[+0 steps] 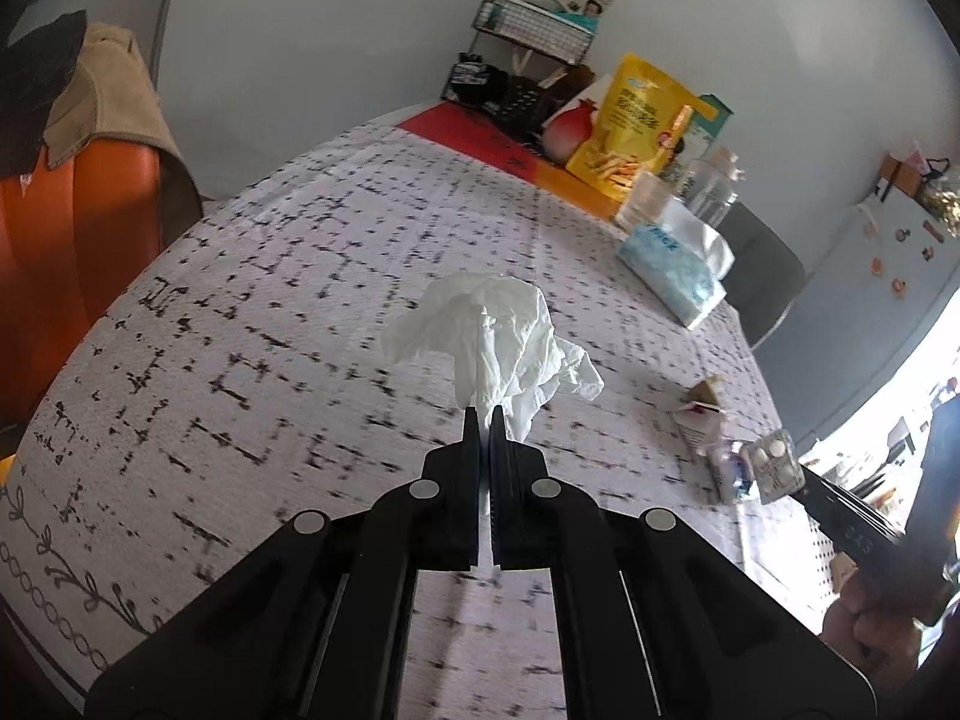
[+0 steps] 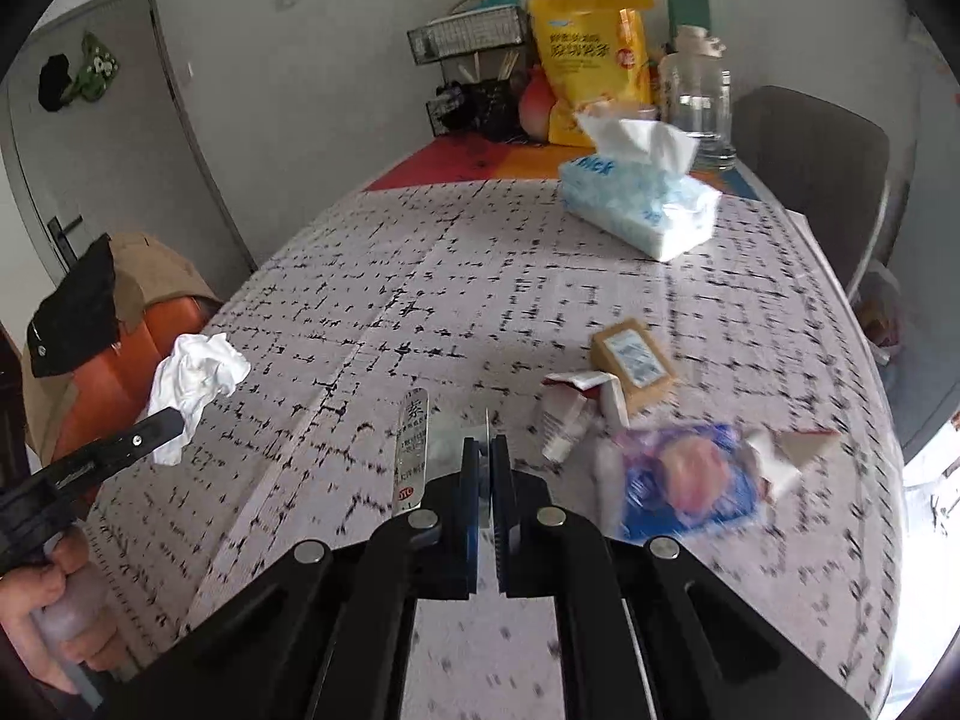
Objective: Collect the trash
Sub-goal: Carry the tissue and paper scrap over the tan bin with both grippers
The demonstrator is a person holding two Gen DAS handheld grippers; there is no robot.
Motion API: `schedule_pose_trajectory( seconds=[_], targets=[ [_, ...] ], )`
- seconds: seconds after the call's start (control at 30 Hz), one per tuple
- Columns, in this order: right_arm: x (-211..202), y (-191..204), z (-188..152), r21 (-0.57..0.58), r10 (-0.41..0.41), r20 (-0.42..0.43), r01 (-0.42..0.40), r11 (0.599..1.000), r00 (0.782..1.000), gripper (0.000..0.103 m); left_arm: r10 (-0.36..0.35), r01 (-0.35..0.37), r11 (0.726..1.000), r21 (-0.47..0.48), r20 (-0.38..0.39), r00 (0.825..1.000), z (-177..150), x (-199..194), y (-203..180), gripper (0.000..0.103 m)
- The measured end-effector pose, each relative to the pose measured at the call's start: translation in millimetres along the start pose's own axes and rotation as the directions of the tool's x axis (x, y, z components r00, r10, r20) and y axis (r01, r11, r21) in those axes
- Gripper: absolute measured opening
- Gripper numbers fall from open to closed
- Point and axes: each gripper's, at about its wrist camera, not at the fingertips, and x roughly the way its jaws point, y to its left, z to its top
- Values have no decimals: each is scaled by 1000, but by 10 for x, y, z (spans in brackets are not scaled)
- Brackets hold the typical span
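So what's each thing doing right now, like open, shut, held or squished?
Left tool: shut on the crumpled tissue.
Crumpled tissue: scrunched, lifted off the table.
Right tool: shut on the blister pack.
Blister pack: held up, pills inside.
Tissue pack: open, one tissue sticking out.
Brown box: closed, lying on the table.
Blue wrapper: crumpled, blurry.

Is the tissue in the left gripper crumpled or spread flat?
Crumpled: the tissue bunches in folds above the shut left gripper.
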Motion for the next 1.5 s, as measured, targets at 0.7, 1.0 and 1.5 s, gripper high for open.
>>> schedule_pose_trajectory(
  seconds=[0.7, 1.0, 1.5],
  targets=[
    [-1313, -1529, -705, 272, -169, 104, 136, 953, 980, 5, -172, 177, 959, 223, -38, 984, -306, -46, -1561, 3],
    [-1780, -2328, -1051, 406, -285, 130, 211, 889, 950, 5, -221, 225, 927, 300, -49, 974, -430, -42, -2252, 3],
    [-2078, -3308, -1823, 582, -426, 72, 309, 752, 902, 5, -311, 387, 810, 441, -237, 921, -1062, 342, -3679, 3]
  ],
)
